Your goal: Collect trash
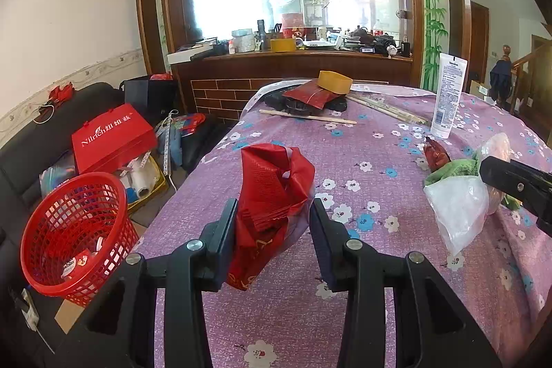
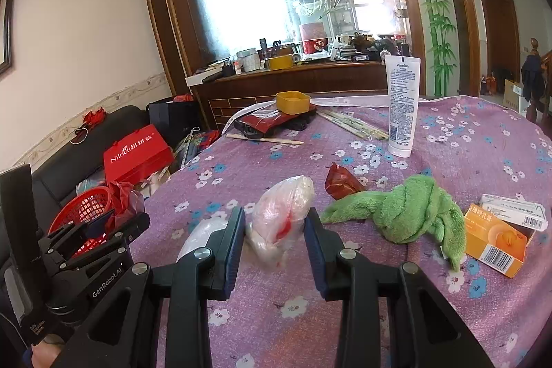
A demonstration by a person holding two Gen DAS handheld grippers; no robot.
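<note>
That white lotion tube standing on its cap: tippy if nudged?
Probably. The lotion tube is tall and stands on its narrow cap on the soft flowered tablecloth, so a push near the top would likely topple it. Its flattened body suggests it would flop over, not roll. It likely dents when squeezed.

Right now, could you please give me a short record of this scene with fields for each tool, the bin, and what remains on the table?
left tool: shut on red plastic bag
right tool: shut on clear plastic bag
bin: red basket beside the table, to its left, some scraps inside
loose on table: green towel, red wrapper, lotion tube, orange box, chopsticks
</note>
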